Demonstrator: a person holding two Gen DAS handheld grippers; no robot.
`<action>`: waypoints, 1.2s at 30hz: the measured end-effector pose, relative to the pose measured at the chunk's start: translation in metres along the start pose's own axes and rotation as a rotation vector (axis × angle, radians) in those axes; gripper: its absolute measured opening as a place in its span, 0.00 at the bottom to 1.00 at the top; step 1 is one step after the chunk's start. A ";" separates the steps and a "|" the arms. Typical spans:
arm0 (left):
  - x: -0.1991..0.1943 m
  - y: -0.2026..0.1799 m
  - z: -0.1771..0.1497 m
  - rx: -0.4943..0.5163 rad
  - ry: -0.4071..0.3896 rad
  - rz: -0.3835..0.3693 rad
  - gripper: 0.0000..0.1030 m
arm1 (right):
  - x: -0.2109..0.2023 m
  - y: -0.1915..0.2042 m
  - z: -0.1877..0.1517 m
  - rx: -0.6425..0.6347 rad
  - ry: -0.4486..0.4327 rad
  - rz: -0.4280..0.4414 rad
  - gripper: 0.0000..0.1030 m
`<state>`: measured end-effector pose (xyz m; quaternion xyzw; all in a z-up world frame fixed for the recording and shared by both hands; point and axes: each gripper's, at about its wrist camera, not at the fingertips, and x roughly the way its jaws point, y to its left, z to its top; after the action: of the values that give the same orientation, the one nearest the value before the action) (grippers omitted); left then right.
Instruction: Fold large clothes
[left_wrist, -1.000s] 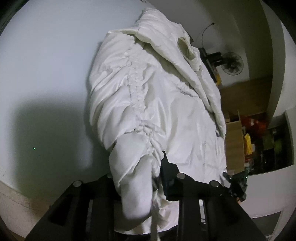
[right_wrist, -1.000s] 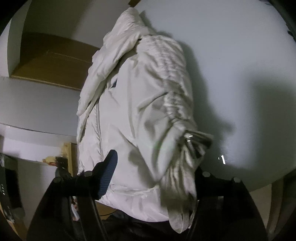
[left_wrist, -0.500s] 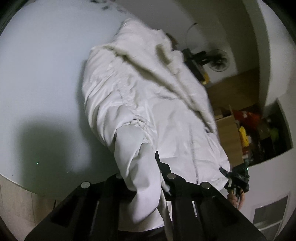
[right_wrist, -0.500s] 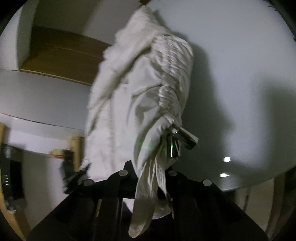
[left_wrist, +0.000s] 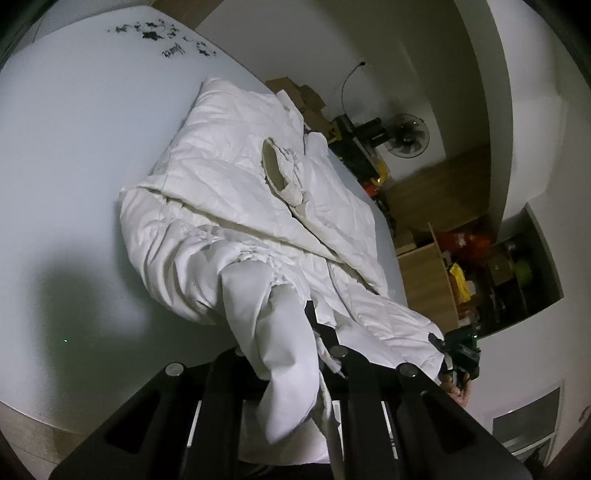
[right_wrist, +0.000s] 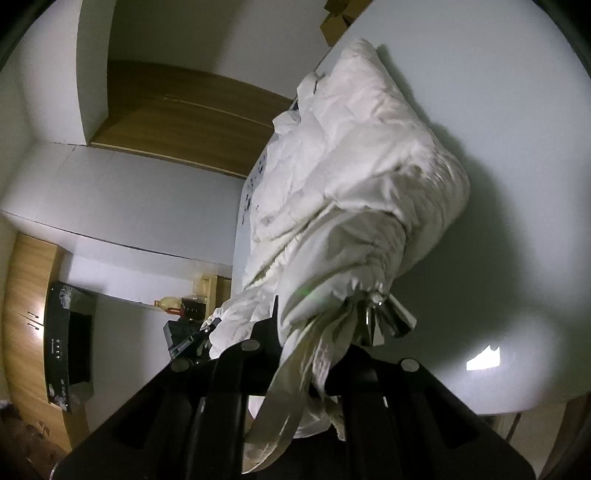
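Gripping a bunched corner of the white puffy jacket (left_wrist: 258, 206), the left gripper (left_wrist: 295, 332) has its jaws closed tight on the fabric, a smooth fold of the lining draping down over the black fingers toward the camera. Its jaws have just been closing, with the cloth between them. The jacket lies across the pale round table (left_wrist: 74, 166), its near end lifted off the tabletop and its far end, with the quilted panels and the tan-lined collar (left_wrist: 275, 170), resting on the surface toward the black scribbled marks (left_wrist: 162, 37) at the table's far rim. In the right wrist view the right gripper (right_wrist: 314, 332) is likewise clamped on the jacket's gathered, ruched hem (right_wrist: 369, 258), its jaws having just been closing around that cloth; a limp strip of fabric hangs below the fingers and a shiny metal toggle (right_wrist: 388, 321) on a drawstring dangles just beside them on the table side. Each gripper shows in the other's view at the jacket's opposite near corner: the right one (left_wrist: 458, 350), held in a hand, off the table's edge, and the left one (right_wrist: 188, 339), small and dark. Beyond the table's edge in the left wrist view stand a floor fan (left_wrist: 406, 136) and a wooden shelf (left_wrist: 428, 280) crowded with coloured packets. A dark shadow falls on the table beside the lifted fabric.
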<state>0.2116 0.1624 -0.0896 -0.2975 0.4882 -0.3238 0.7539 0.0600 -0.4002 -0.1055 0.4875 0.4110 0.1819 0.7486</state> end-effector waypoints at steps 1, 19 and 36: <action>0.001 -0.001 0.000 0.003 0.004 0.008 0.07 | 0.001 0.001 0.001 -0.005 0.000 -0.002 0.08; -0.018 -0.035 0.016 0.046 -0.036 0.004 0.07 | -0.005 0.017 0.017 -0.047 -0.032 0.015 0.06; -0.013 -0.066 0.052 0.128 -0.053 0.028 0.08 | -0.005 0.052 0.053 -0.057 -0.059 -0.087 0.16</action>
<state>0.2426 0.1386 -0.0144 -0.2503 0.4506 -0.3356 0.7885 0.1053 -0.4104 -0.0476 0.4529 0.4043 0.1463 0.7811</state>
